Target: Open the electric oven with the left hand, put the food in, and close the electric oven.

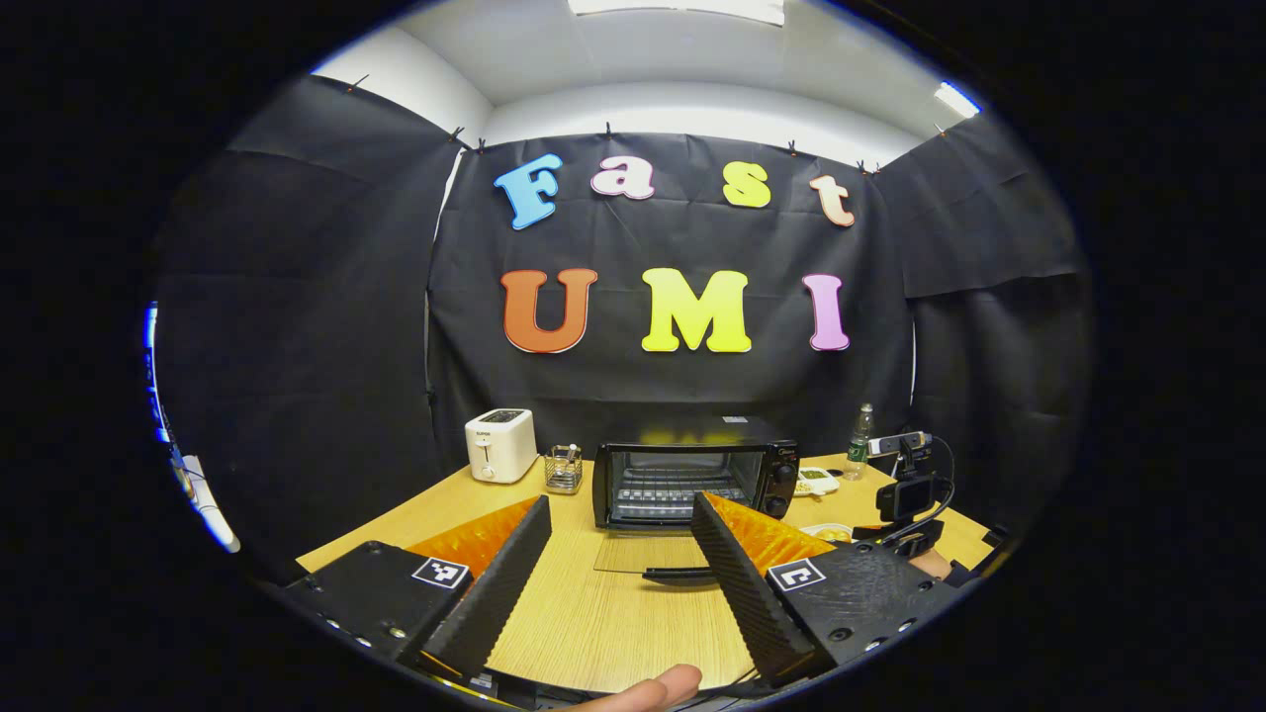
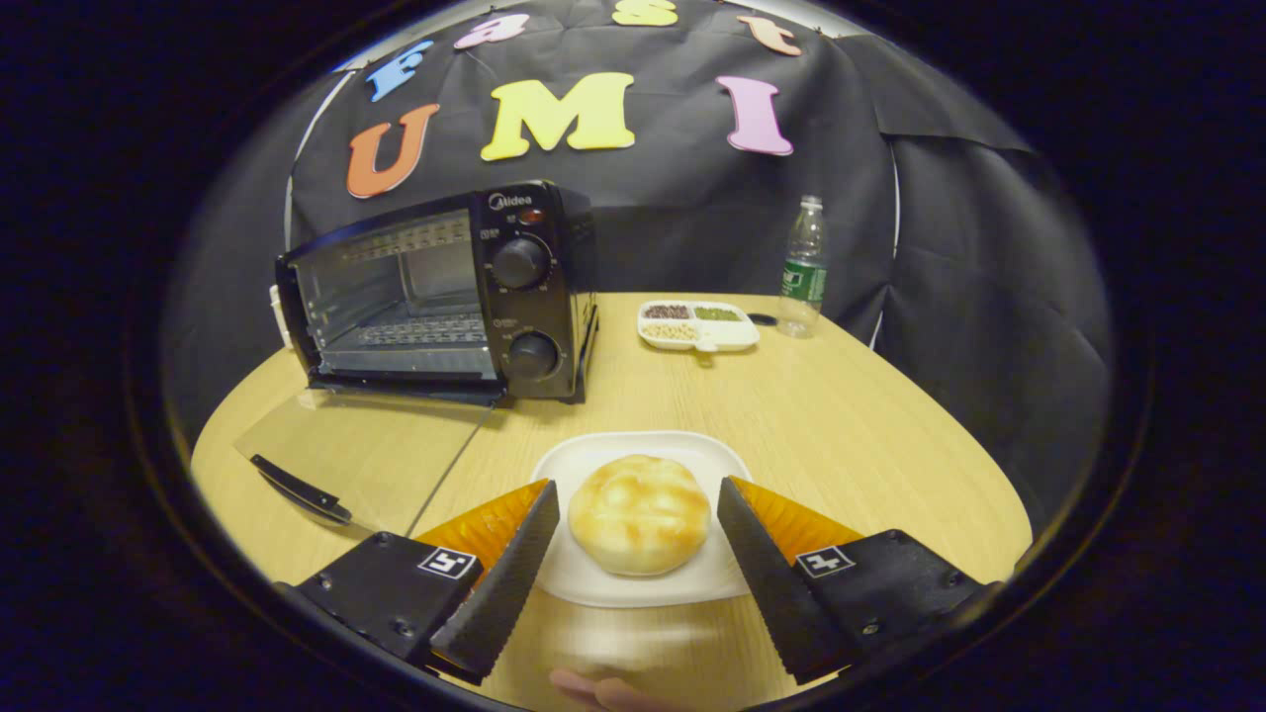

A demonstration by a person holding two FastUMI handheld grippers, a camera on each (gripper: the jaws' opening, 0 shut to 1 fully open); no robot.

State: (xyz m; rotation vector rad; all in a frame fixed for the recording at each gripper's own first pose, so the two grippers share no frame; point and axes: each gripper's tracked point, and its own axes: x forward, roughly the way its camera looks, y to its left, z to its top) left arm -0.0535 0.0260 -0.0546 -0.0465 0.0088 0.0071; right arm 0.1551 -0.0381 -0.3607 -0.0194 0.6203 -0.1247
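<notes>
Oven: the black electric oven with two round knobs (image 2: 435,292) stands on the light wooden table (image 2: 841,425), back near the cloth wall. Its long axis runs side to side and its mouth faces the front edge of the table.
Door: the glass oven door with a black handle (image 2: 366,445) is folded fully down, lying flat on the table in front of the mouth, handle bar toward the near edge. The wire rack inside is exposed.
Food: a round golden bun (image 2: 640,512) sits on a white square plate (image 2: 643,450), just right of the lowered door and in front of the knob panel.
Right gripper: the right gripper (image 2: 638,514) is spread wide, one finger on each side of the bun, neither touching it.
Left gripper: the left gripper (image 1: 618,539) is wide open and grips nothing; it points at the oven mouth, with the door handle between its fingertips farther off.
Open room: bare tabletop lies right of the plate up to the curved table edge.
Far items: a white toaster (image 1: 500,445); a divided white dish of grains (image 2: 698,324); a clear plastic bottle (image 2: 801,267).
</notes>
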